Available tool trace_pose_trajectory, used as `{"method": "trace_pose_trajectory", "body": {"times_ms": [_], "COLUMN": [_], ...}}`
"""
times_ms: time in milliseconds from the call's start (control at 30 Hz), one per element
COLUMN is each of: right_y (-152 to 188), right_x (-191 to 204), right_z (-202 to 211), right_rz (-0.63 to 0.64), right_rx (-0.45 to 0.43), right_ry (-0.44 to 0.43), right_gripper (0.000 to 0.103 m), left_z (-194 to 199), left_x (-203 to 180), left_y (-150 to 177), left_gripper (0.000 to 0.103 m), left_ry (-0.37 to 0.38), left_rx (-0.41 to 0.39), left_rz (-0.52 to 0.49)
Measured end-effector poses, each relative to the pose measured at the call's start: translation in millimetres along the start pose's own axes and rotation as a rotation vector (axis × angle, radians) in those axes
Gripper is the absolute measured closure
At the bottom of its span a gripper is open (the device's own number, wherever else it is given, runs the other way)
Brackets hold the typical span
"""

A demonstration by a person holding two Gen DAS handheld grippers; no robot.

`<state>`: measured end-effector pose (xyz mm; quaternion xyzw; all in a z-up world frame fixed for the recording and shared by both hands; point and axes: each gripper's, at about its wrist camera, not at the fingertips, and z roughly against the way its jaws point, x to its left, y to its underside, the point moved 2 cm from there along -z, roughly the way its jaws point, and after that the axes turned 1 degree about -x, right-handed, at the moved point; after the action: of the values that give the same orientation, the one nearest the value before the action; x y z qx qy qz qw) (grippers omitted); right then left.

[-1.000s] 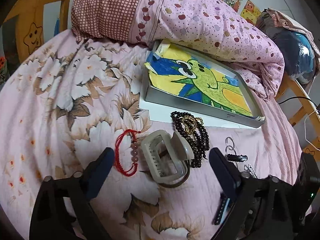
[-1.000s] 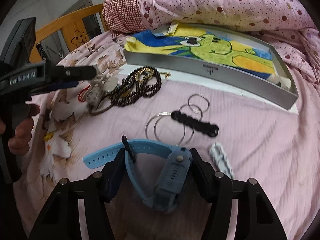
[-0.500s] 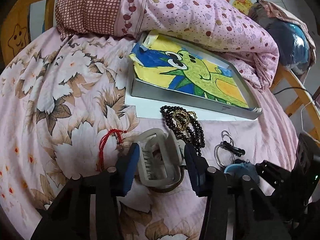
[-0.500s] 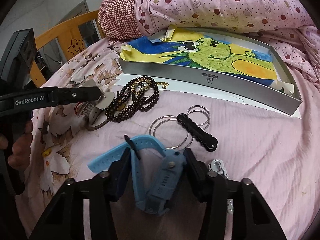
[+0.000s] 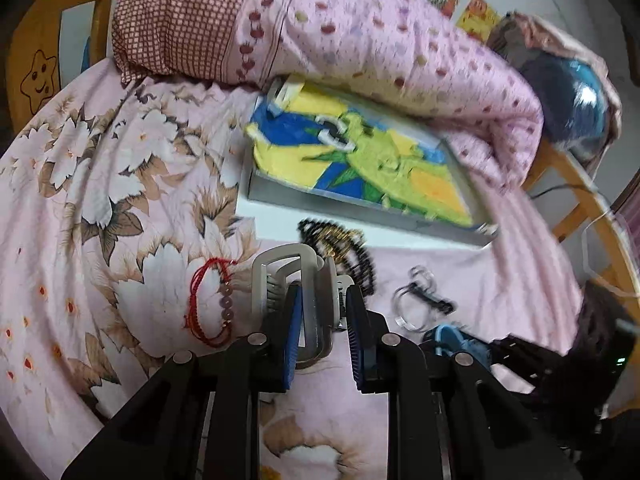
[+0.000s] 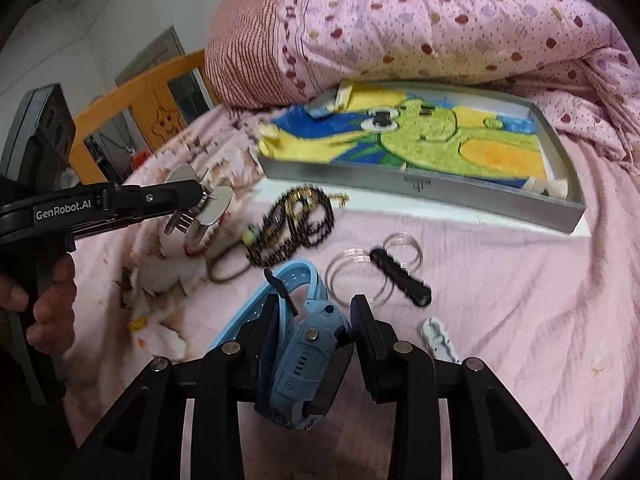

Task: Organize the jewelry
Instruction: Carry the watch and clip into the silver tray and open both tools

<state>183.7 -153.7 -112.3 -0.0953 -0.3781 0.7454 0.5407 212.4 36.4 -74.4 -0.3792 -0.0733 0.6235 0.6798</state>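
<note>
The bed (image 5: 120, 184) is spread with a pink sheet printed with large pale flowers. At its head lie a red-checked pillow (image 5: 180, 16) and a rolled, dotted pink quilt (image 5: 380, 40). A shallow grey tray (image 6: 420, 186) with a bright cartoon drawing rests on a white sheet of paper (image 5: 280, 228) against the quilt. In front of it lie a dark bead necklace (image 6: 296, 228), a red cord bracelet (image 5: 208, 308), clear rings (image 6: 356, 276) under a black hair clip (image 6: 400, 278), and a small white clip (image 6: 438, 338).
</note>
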Motion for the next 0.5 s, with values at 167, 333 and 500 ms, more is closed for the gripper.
{"method": "trace_pose_trajectory", "body": {"times_ms": [167,333,500], "right_y": [-30.7,-81.2,-126.3], "right_x": [1.9,-9.2,-35.1], "right_z": [9.2,-3.3,-29.4], "right_rz": [0.017,0.034,-0.021], "right_rx": [-0.051,-0.067,-0.053], "right_ry": [-0.01,0.026,0.093], "right_gripper": [0.07,0.07,0.07], "left_z": [13.2,4.0,-23.5], "left_x": [-4.2,-3.3,4.6], "left_y": [-20.2,-46.7,-81.3], "left_gripper": [0.085,0.086,0.086], "left_ry": [0.061,0.087,0.114], "left_rx": [-0.113,-0.201,-0.257], "left_rz": [0.008,0.017,0.034]}}
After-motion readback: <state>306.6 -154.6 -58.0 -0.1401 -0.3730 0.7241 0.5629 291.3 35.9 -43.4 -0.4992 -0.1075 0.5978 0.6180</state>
